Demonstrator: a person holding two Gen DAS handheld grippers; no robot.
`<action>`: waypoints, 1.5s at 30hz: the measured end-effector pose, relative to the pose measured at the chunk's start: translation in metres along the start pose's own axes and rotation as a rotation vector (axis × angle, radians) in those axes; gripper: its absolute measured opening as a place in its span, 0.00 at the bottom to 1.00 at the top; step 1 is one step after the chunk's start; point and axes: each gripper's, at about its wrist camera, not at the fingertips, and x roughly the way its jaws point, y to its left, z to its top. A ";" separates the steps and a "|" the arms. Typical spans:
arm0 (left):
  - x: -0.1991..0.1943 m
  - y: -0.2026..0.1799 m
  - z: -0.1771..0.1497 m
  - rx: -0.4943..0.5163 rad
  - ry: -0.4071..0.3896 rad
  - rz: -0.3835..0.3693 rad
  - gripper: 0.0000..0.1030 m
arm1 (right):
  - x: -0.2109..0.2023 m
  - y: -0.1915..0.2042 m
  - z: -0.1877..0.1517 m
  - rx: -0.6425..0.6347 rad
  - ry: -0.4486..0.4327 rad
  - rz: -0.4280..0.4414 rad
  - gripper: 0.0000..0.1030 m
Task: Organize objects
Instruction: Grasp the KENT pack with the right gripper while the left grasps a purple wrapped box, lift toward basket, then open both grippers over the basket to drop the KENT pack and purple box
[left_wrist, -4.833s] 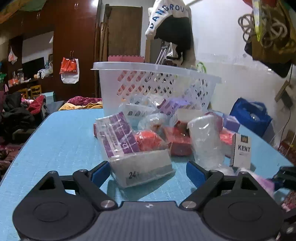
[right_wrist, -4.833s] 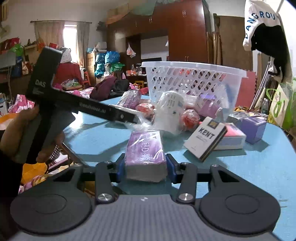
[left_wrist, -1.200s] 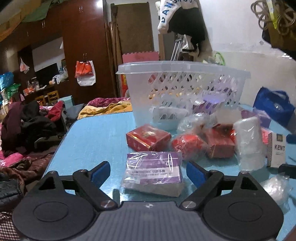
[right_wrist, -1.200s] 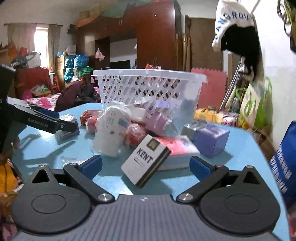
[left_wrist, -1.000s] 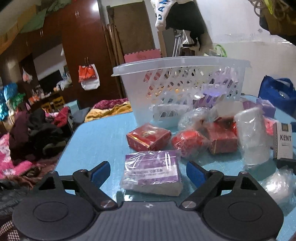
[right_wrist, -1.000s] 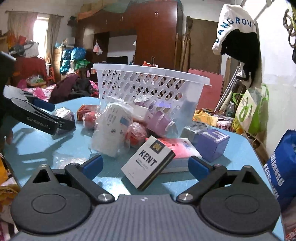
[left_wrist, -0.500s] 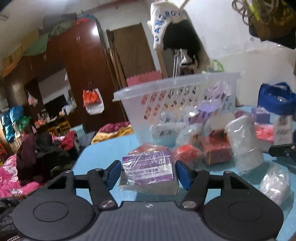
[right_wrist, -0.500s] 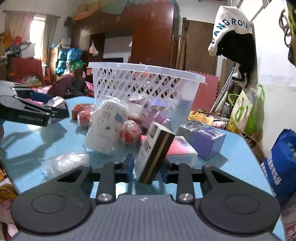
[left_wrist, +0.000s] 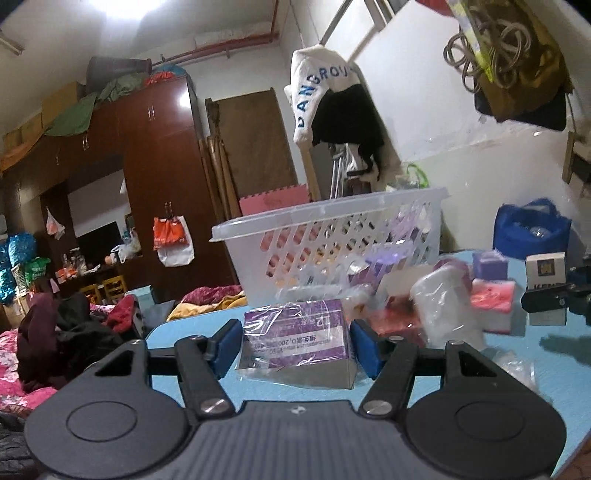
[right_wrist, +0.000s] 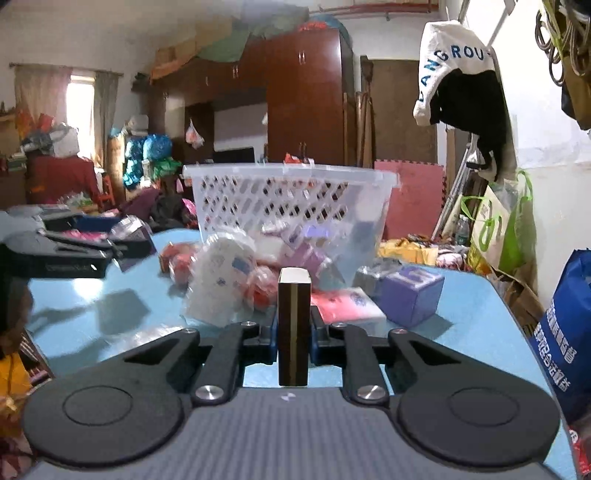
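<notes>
Left gripper (left_wrist: 295, 341) clenched on purple packet (left_wrist: 294, 336), right gripper (right_wrist: 293, 326) on upright cigarette box (right_wrist: 293, 325), wrapped packets (right_wrist: 221, 280) before white basket (right_wrist: 291, 206) on blue table (right_wrist: 476, 325).

Two low wrist views, shared basket (left_wrist: 332, 236)

Location: cluttered home bedroom.
I see a dark wooden wardrobe (right_wrist: 303, 99), heaped bedding (left_wrist: 22, 354), hanging clothes (right_wrist: 461, 74) and a curtained window (right_wrist: 79, 107).
</notes>
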 end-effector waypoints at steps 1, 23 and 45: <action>-0.001 -0.001 0.000 -0.006 -0.006 -0.009 0.65 | -0.004 0.000 0.002 0.003 -0.013 0.013 0.17; 0.077 0.039 0.124 -0.259 0.007 -0.121 0.65 | 0.057 -0.006 0.153 -0.106 -0.150 0.093 0.17; 0.095 0.046 0.117 -0.270 0.081 -0.096 1.00 | 0.036 -0.047 0.115 -0.028 -0.052 -0.010 1.00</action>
